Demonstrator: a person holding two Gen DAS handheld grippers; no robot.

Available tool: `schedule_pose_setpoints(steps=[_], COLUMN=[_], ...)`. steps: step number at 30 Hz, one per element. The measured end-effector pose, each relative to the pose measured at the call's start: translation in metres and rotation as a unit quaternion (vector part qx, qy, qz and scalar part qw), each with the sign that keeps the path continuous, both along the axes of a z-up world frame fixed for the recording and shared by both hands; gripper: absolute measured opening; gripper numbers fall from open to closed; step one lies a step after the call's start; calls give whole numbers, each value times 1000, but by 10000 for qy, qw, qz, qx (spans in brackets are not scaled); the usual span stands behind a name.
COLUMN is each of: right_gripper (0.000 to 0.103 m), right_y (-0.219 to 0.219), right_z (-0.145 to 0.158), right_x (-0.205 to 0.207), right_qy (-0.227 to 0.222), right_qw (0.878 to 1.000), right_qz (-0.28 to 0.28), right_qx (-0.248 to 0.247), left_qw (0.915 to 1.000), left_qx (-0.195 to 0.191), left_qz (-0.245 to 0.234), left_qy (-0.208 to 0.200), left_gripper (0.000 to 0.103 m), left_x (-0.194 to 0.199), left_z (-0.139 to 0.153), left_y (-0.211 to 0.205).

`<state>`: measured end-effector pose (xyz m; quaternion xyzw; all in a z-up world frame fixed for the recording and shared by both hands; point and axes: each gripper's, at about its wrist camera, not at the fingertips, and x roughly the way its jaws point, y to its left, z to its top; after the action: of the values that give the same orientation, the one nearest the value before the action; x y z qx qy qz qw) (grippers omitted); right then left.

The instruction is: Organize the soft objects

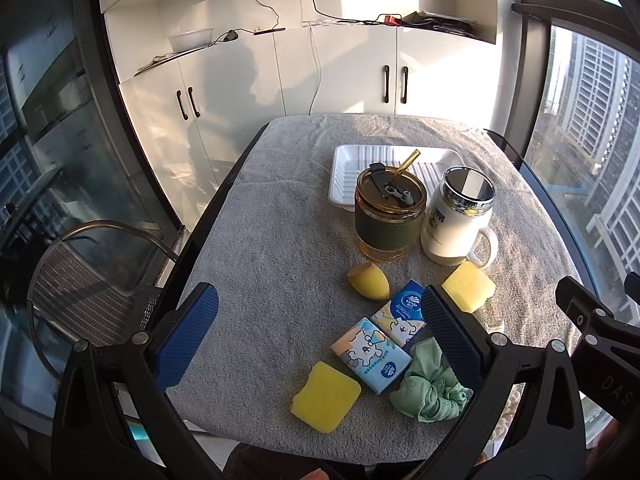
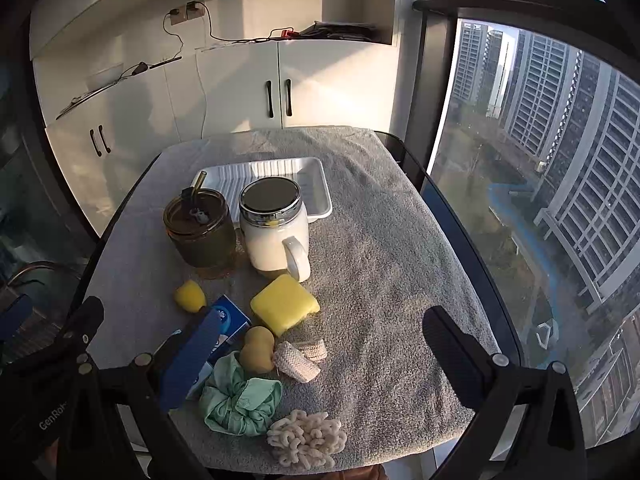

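A grey towel [image 2: 380, 264] covers the bench. On it lie two bright yellow sponges [image 1: 325, 397] [image 2: 284, 303], a mint-green scrunchie [image 2: 240, 404], a cream knitted scrunchie [image 2: 306, 438] and pale blue tissue packs [image 1: 372, 356] printed with white cartoon animals. The tray [image 2: 316, 184] is white and ribbed. The tumbler [image 1: 386, 216] is amber with an olive band, the mug [image 2: 276, 236] white with a chrome lid.

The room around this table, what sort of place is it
Probably a high-rise flat's glazed balcony or sunroom: tall windows overlook apartment towers, white cabinets line the wall, and a towel-covered table holds household bits.
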<state>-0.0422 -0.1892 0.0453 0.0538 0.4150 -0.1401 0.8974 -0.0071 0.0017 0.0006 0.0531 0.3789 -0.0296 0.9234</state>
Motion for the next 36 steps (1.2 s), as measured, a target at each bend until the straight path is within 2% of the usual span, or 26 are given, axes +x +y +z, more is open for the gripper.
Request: schedule_pose_setpoints(steps=[18,21,26,29,33,36], right_gripper=[103,103,103,103,103,103], right_y=[0,-2,-6,-8,-11,-5], right_z=[-1,-6,-26,-43,-65,-79], right_x=[1,2,-3,-4,-14,-27], right_qy=[18,46,-30,186,438,552], right_qw=[10000,10000,9993,9983,9940,9915], right_qz=[17,26,351,541,923,1154], right_qx=[-3,-20,91,83,393,226], left_qw=[10000,9994,9968,9938,9897,9873], left_qx=[40,113,215,324,404,450], left_qz=[-15,-228,-532,-730,-853,-879], left_qy=[35,255,552,778,1079,1249], left_gripper=[103,103,103,103,102,101], left_x=[-1,2,0,-5,-10,-12], left_z=[-4,-18,-50,-71,-94,-108], left_y=[1,0,5,7,11,15])
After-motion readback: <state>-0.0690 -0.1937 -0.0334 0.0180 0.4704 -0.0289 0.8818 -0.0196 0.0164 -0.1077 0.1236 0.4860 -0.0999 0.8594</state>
